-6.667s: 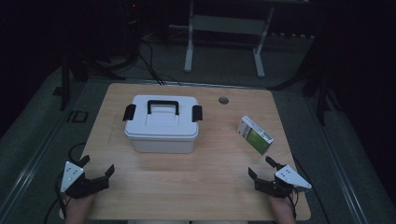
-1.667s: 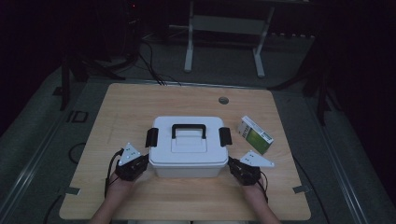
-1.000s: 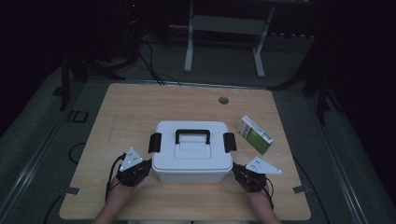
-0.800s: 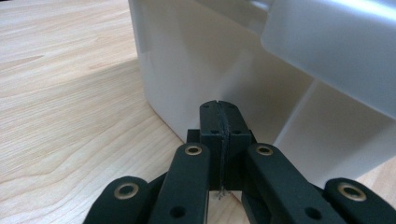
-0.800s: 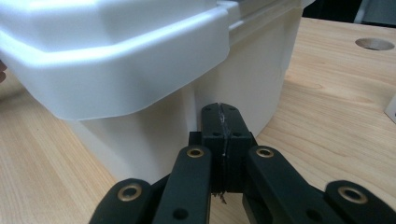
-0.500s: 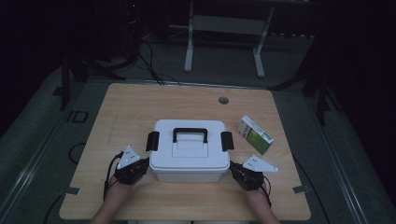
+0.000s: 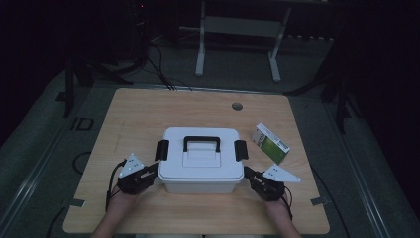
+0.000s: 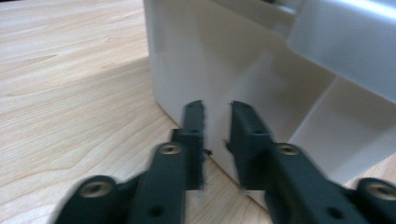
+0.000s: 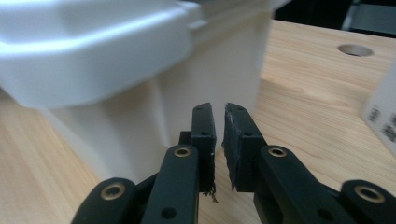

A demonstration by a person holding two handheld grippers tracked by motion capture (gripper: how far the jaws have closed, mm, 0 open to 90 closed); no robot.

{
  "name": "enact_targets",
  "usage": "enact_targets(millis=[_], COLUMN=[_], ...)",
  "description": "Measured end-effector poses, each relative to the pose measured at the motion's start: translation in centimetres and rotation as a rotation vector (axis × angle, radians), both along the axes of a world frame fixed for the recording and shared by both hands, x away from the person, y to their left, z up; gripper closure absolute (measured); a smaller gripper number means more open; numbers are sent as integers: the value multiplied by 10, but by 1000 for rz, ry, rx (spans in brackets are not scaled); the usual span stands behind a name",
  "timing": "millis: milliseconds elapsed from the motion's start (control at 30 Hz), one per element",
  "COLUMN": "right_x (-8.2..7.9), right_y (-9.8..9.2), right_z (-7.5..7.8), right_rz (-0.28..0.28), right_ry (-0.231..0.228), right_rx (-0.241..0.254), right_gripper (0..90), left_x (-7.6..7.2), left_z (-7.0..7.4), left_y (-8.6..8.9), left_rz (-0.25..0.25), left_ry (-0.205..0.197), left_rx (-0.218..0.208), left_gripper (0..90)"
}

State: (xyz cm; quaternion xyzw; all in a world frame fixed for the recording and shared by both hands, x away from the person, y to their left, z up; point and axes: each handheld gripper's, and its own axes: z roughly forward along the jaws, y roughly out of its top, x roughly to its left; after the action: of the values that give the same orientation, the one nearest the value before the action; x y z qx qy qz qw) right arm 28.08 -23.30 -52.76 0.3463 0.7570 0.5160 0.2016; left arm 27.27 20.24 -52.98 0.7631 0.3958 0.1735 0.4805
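At the desk's point(image 7: 148, 114) near edge the white box point(image 7: 200, 161) sits between left gripper point(image 7: 152, 171) and right gripper point(image 7: 248, 174) — both just cracking open, gripping nothing; lid latches remain shut.

White box point(image 7: 200, 161) blocks the middle (carton point(image 7: 270, 143) right); front edge free.

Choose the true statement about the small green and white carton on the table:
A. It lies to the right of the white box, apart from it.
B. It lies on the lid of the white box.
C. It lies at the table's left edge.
A: in the high view the green and white carton lies on the table to the right of the white storage box, with bare wood between them.
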Motion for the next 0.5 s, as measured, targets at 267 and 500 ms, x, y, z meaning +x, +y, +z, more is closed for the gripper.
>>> enact_targets(millis=[267, 500], right_x=[2, 5], right_y=[-24, -34], right_z=[2, 4], right_rz=[-38, -47], right_ry=[-53, -33], right_rx=[-1, 8], right_gripper=[723, 451], left_x=[3, 7], left_z=[6, 10], left_y=[11, 16], left_rz=[1, -25], left_ry=[49, 81], left_rx=[-7, 59], left_gripper=[603, 429])
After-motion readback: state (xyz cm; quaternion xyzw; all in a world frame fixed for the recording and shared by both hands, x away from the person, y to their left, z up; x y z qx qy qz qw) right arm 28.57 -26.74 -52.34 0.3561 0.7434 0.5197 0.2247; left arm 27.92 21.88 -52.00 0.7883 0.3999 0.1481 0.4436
